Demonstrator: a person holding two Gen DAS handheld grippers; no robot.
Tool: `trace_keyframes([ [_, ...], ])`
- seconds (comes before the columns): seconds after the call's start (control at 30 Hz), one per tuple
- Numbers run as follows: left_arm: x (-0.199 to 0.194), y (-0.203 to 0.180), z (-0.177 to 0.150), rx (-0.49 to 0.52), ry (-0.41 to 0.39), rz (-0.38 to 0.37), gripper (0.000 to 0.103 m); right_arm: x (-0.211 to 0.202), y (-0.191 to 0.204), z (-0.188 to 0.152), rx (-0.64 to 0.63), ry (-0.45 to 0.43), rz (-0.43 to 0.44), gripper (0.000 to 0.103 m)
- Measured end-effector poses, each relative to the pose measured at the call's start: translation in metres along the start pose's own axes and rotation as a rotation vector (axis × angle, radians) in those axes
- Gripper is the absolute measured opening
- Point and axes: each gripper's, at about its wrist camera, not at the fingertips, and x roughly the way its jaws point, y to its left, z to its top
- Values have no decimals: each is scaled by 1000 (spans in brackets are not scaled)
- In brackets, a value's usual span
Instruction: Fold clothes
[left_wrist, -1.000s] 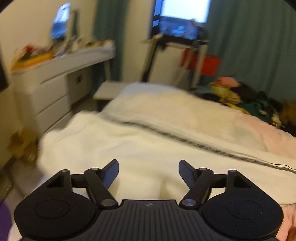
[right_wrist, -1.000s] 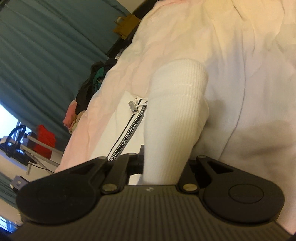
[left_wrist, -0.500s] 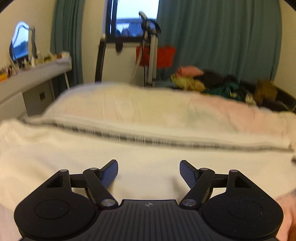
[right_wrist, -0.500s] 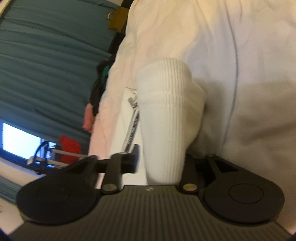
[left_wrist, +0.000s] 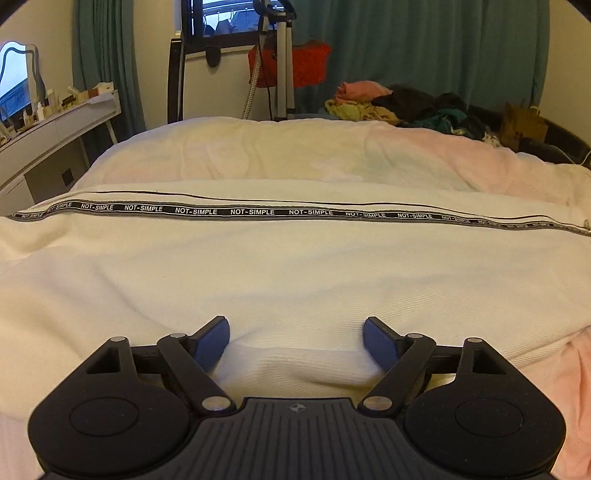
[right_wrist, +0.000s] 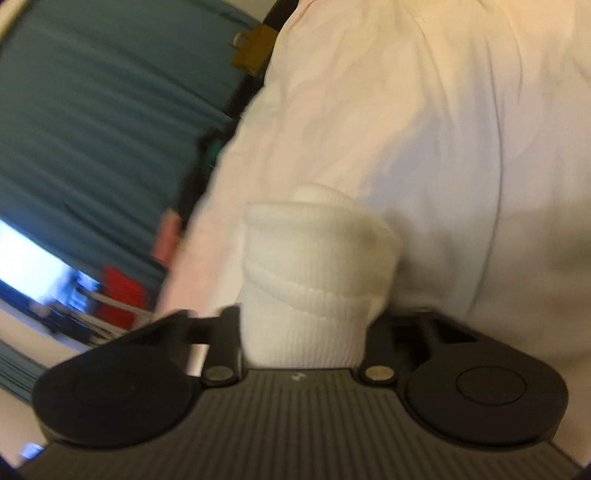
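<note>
The right tool (right_wrist: 303, 332) grips a white ribbed cuff (right_wrist: 317, 280) above the bed (left_wrist: 443, 158); the left tool (left_wrist: 296, 341), wide open, hovers over the spread garment (left_wrist: 295, 266). Next, likely laying the sleeve across.

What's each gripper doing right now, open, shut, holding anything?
Left gripper: open, empty, over the white garment.
Right gripper: shut on the garment's ribbed white cuff.

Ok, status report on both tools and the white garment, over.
Left tool open, low over white garment spread on the bed. Right tool shut on ribbed cuff. Nothing in the way.
</note>
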Motion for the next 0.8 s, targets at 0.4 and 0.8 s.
trace_keyframes([
  [0.4, -4, 5, 10, -32, 5, -20, 81, -71, 164, -73, -759, -324, 9, 15],
  [0.8, -38, 49, 24, -186, -65, -37, 81, -76, 225, -358, -1543, -129, 214, 15],
])
